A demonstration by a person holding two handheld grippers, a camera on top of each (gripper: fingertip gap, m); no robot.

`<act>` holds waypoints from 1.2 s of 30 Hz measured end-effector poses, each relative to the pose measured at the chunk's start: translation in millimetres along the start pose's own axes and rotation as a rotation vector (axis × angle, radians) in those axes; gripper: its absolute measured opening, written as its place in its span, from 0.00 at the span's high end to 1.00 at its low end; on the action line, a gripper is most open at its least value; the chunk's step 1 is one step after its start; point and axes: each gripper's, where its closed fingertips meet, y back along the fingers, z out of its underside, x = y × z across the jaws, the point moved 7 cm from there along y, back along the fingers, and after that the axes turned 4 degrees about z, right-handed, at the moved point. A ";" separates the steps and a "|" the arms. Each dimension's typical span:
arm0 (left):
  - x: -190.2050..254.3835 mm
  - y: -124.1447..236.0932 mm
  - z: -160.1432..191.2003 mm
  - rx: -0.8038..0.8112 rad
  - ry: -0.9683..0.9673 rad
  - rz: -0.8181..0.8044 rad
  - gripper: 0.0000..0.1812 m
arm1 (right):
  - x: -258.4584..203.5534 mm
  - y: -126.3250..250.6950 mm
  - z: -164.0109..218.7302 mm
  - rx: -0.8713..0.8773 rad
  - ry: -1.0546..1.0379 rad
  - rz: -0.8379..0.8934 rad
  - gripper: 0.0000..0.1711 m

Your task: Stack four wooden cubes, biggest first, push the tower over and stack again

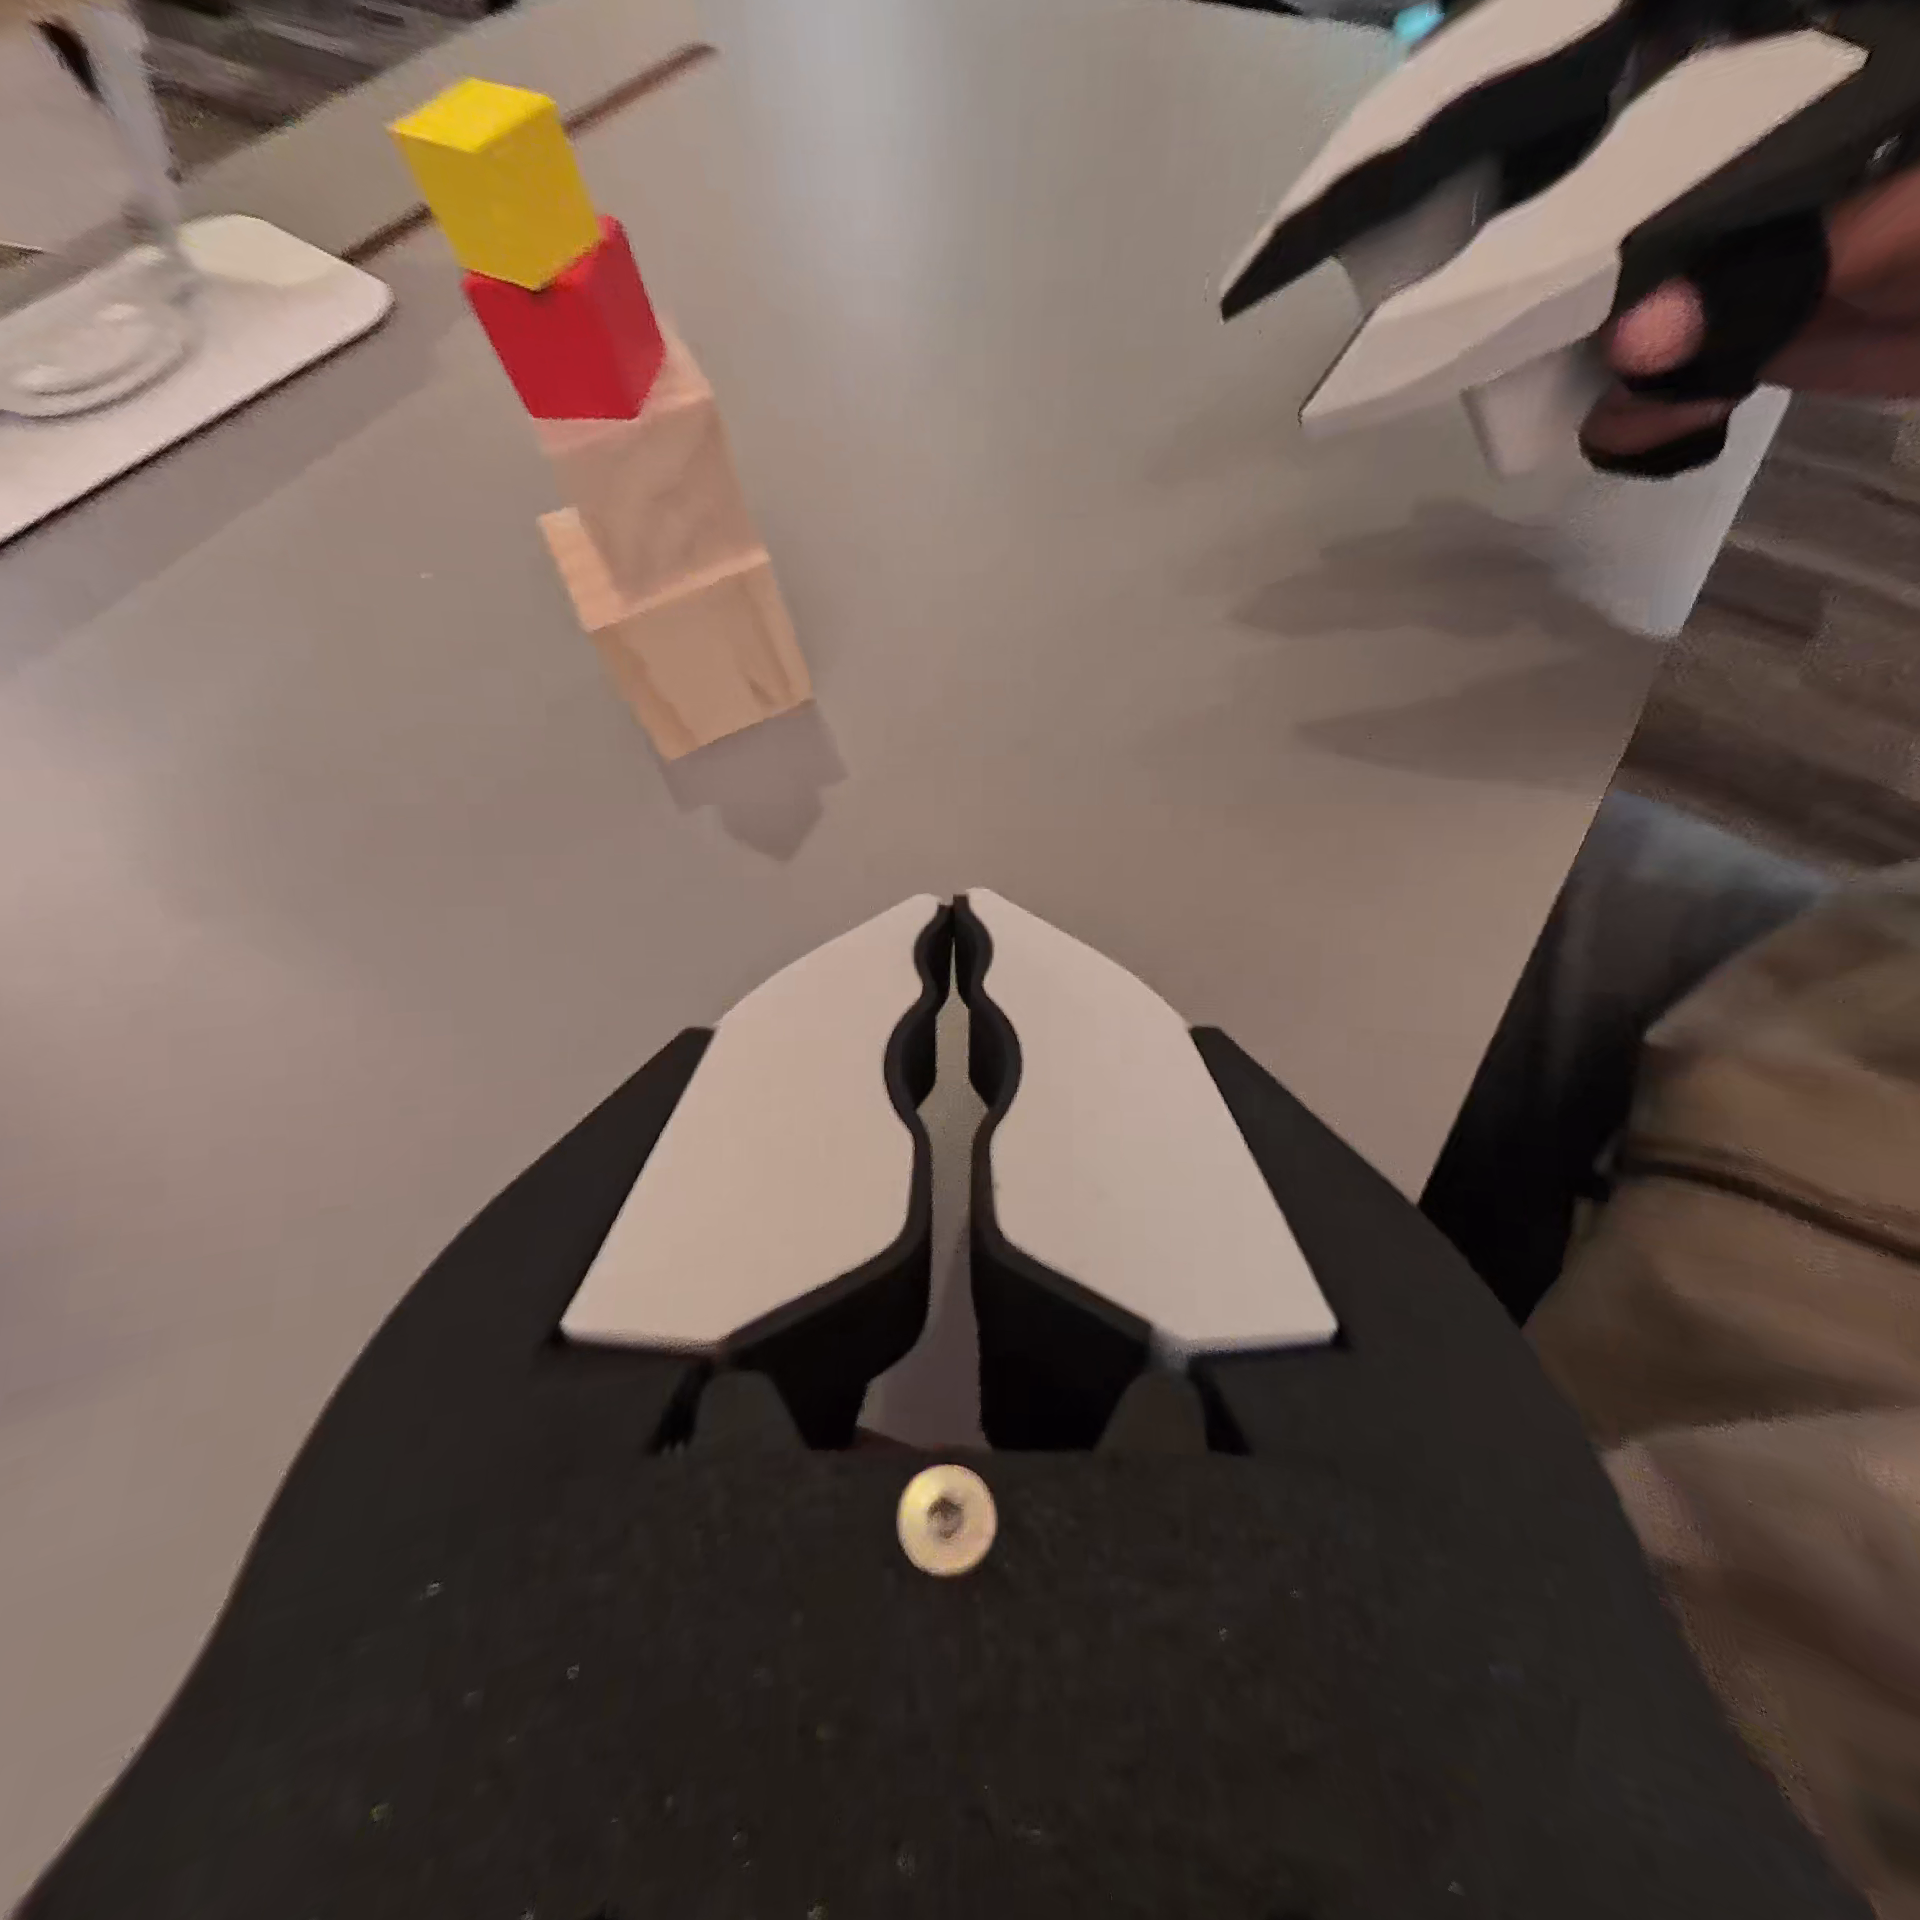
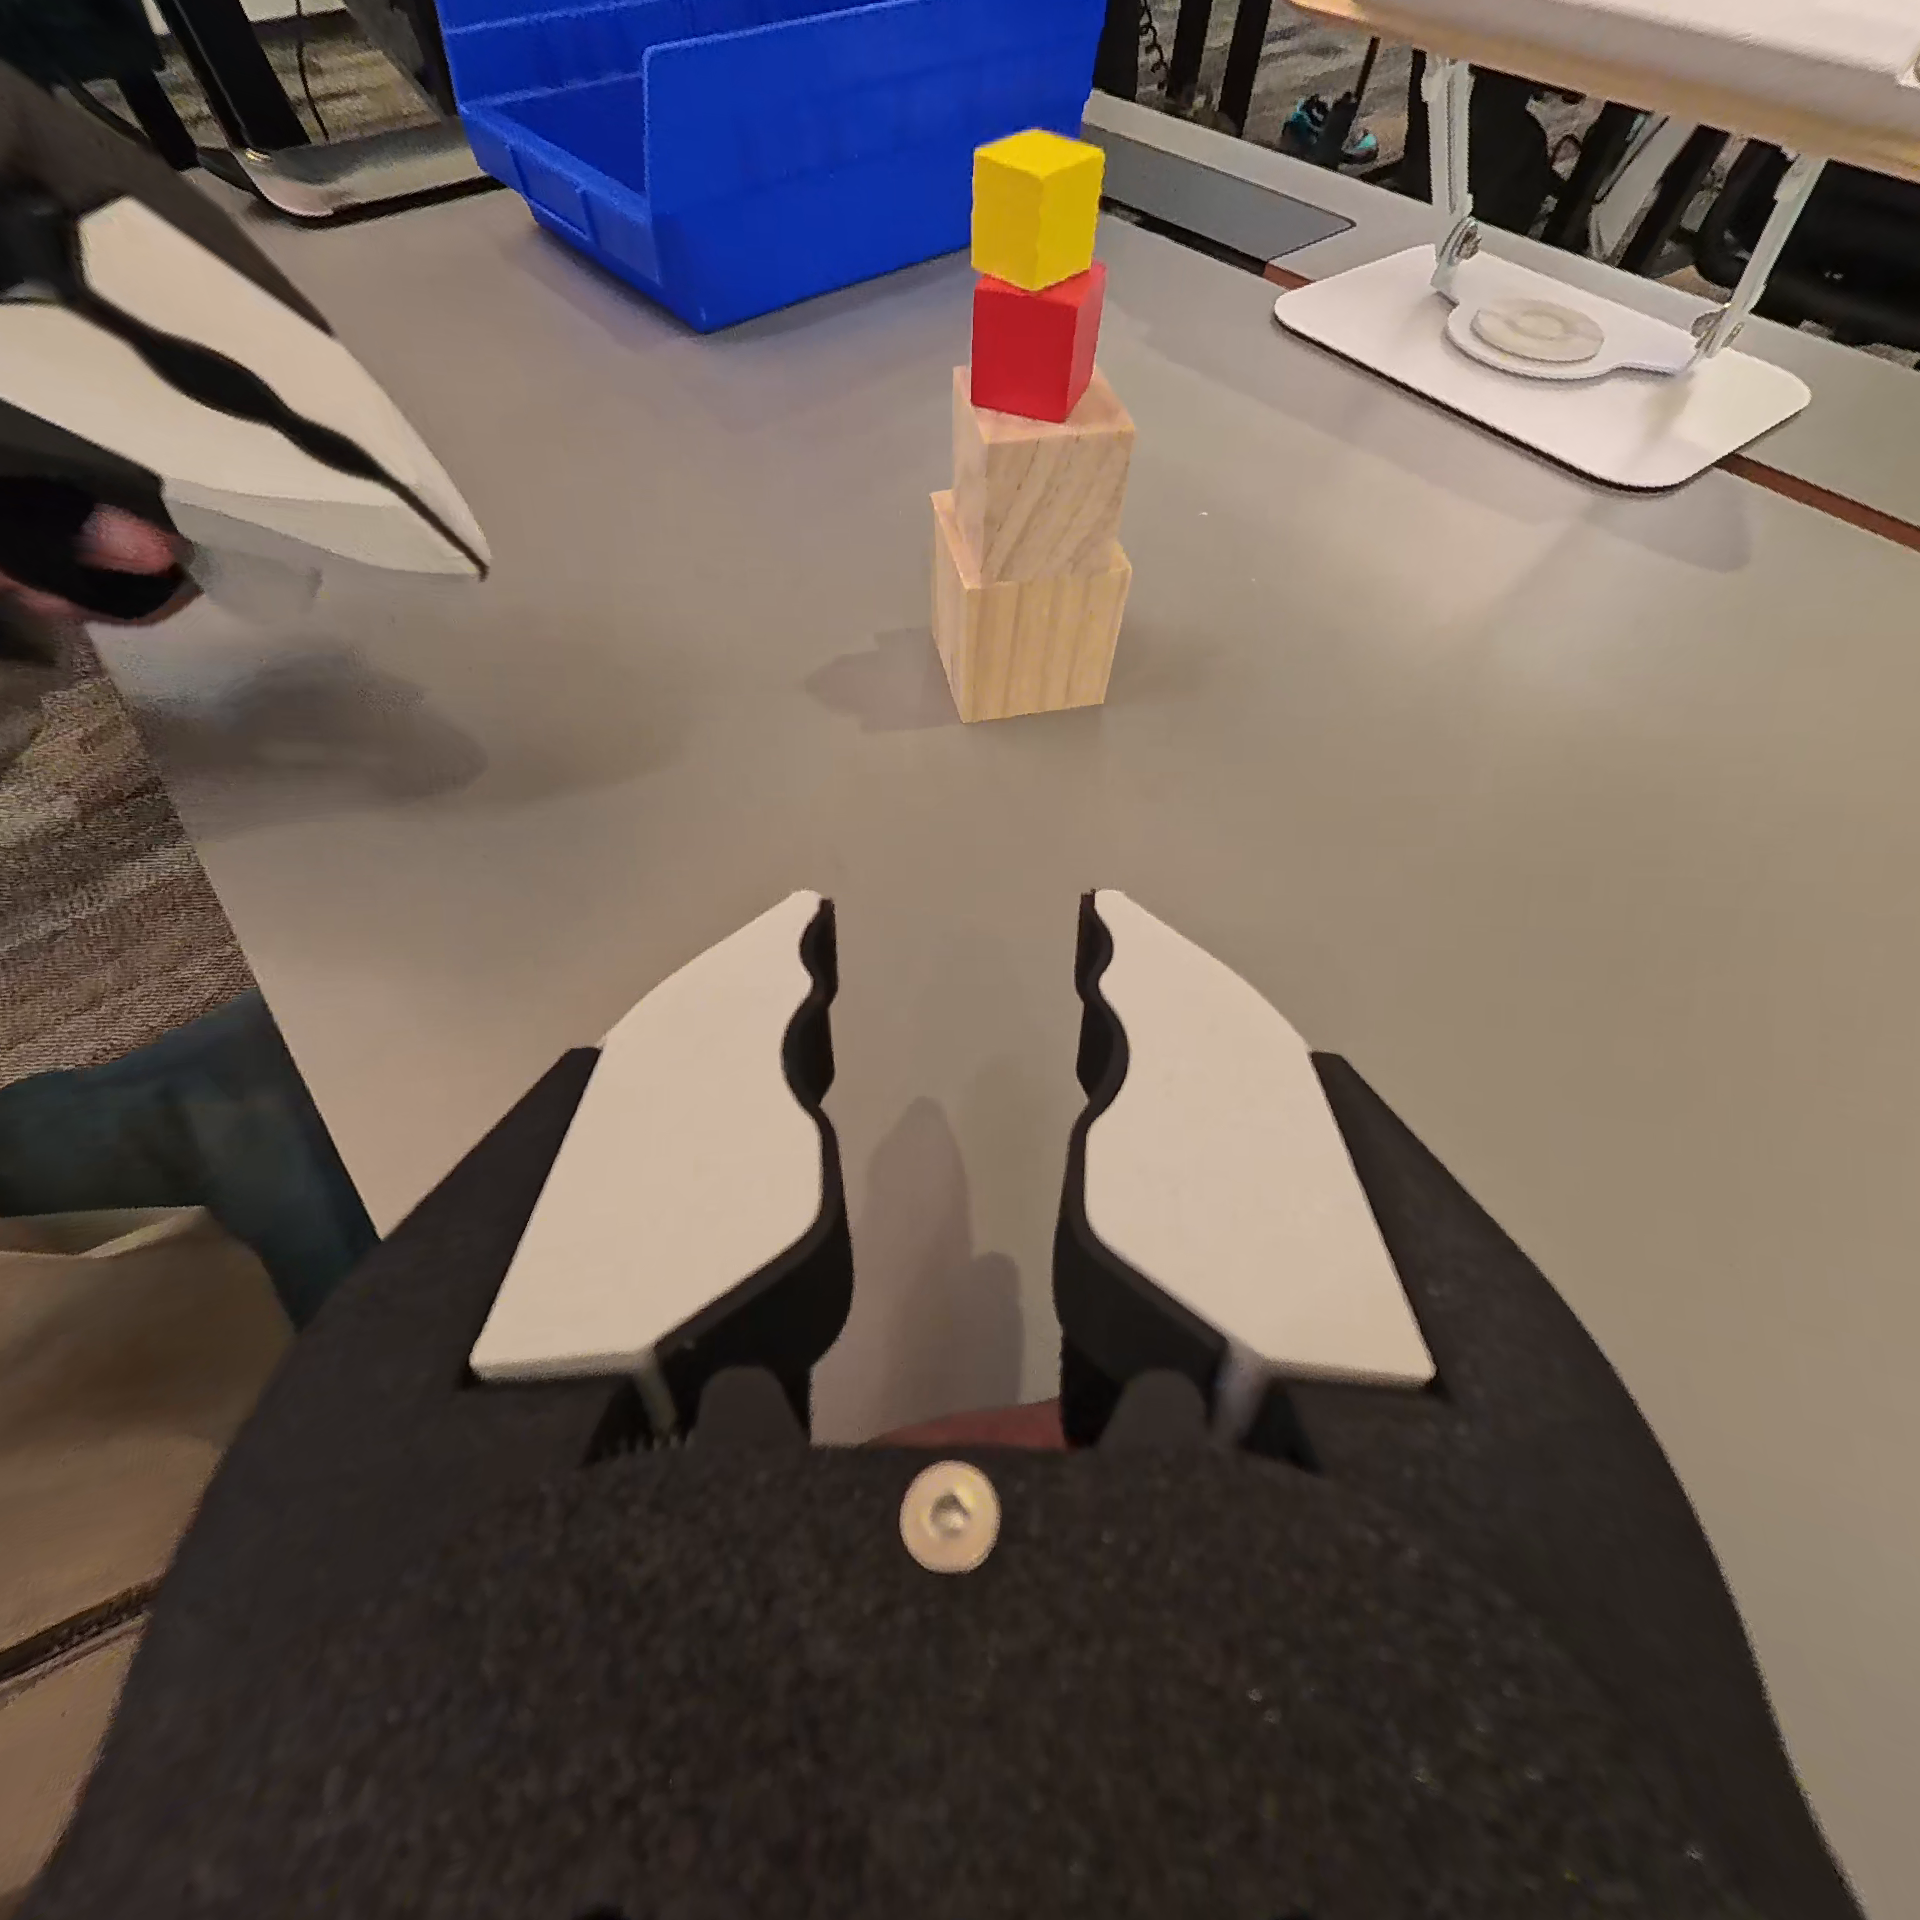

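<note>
A tower of four cubes stands on the grey table (image 2: pixel 1455 831): a large plain wooden cube (image 2: pixel 1029 634) at the bottom, a smaller plain wooden cube (image 2: pixel 1044 483) on it, a red cube (image 2: pixel 1034 338), and a yellow cube (image 2: pixel 1036 208) on top. The tower also shows in the left wrist view, with the yellow cube (image 1: pixel 499 182), the red cube (image 1: pixel 571 322) and the bottom cube (image 1: pixel 696 644). My left gripper (image 1: pixel 953 899) is shut and empty, short of the tower. My right gripper (image 2: pixel 956 899) is open and empty, short of the tower. Each gripper shows in the other's view (image 1: pixel 1278 343) (image 2: pixel 473 566).
A blue plastic bin (image 2: pixel 769 156) stands behind the tower. A white stand on a flat base (image 2: pixel 1538 384) is at the back right. A glass (image 1: pixel 94 260) on a white base shows at the left wrist view's far left. The table edge runs close on the person's side.
</note>
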 end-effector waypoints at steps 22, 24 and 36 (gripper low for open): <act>-79.0 -124.4 -40.6 -0.366 -0.441 -0.242 1.00 | 33.4 18.2 4.3 0.041 -0.118 0.014 0.78; -60.1 -80.0 -37.7 -0.277 -0.362 -0.284 1.00 | 32.6 20.7 5.3 0.059 -0.120 0.013 0.79; 2.8 33.2 1.0 0.033 -0.082 -0.527 1.00 | 9.7 15.7 4.7 0.019 -0.063 0.073 0.77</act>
